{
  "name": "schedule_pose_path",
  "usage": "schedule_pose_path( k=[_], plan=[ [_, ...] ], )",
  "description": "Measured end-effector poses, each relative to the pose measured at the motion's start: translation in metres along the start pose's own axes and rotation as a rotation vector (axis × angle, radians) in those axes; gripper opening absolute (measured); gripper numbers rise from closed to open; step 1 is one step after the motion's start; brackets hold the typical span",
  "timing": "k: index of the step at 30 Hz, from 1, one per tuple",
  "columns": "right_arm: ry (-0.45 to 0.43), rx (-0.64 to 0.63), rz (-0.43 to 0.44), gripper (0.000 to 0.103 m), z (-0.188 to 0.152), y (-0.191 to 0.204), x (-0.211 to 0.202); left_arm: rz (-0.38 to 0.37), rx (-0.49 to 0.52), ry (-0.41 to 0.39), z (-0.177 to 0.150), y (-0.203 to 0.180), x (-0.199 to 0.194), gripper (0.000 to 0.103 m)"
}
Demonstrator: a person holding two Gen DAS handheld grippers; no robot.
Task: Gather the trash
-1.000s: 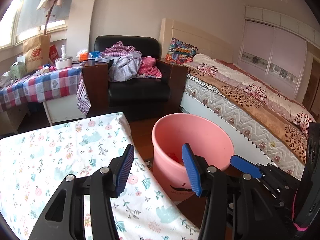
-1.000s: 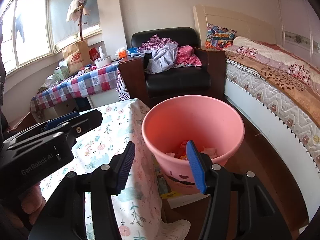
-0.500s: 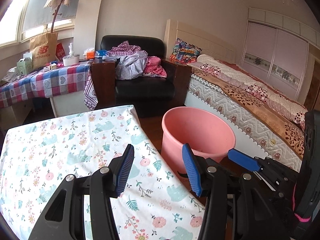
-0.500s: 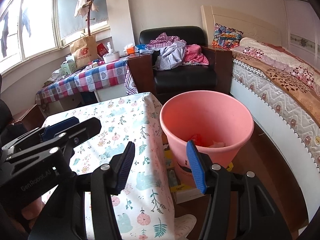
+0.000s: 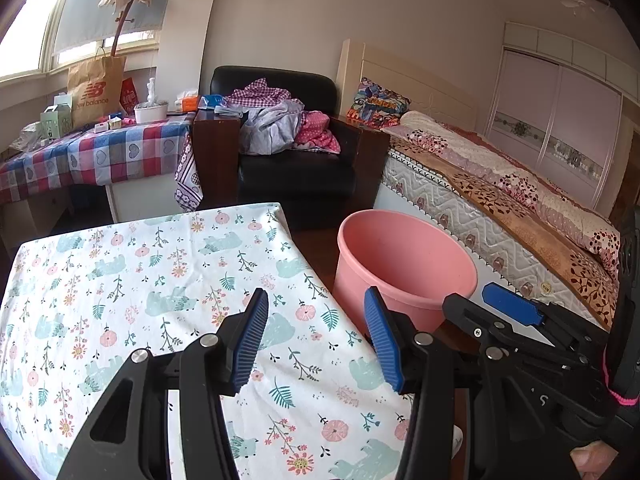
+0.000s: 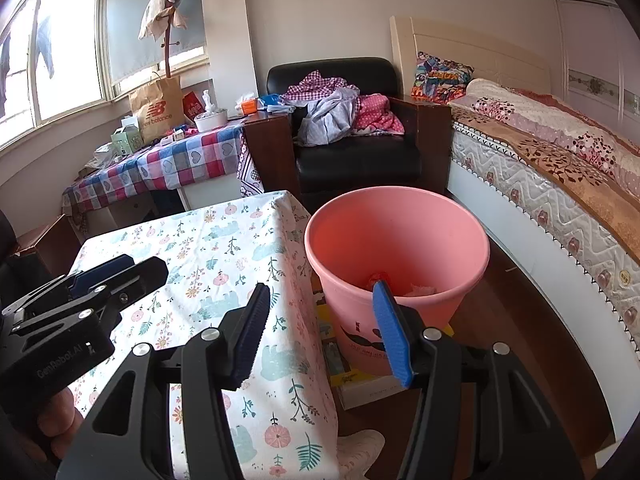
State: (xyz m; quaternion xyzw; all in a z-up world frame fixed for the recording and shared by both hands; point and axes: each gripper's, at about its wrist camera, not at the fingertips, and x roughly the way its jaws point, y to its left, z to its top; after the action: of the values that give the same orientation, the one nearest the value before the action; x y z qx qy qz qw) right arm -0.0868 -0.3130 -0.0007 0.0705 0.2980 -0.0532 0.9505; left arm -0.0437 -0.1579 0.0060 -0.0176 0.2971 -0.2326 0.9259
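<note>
Pink plastic bucket (image 6: 396, 248) sits on the wood floor right beside the table with the floral cloth (image 6: 224, 256), between it and the bed (image 6: 560, 184). Bits of trash (image 6: 400, 284) lie at the bottom, a red scrap and something pale. Right gripper (image 6: 322, 334) is spread open with nothing in it, hanging over the table corner, bucket just ahead and a bit to its right. Left gripper (image 5: 316, 338) is open and empty too, over the cloth, with the bucket ahead on its right. From that side you can't see inside the bucket at all
</note>
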Motion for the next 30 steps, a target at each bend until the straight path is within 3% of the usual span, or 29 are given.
schedule_pose_path(
  k=[30],
  plan=[
    [0.02,-0.016,0.019,0.054,-0.0053,0.0078,0.0049,-0.007,-0.005,0.015,-0.0028,-0.0011,0.0037,0.049]
  ],
)
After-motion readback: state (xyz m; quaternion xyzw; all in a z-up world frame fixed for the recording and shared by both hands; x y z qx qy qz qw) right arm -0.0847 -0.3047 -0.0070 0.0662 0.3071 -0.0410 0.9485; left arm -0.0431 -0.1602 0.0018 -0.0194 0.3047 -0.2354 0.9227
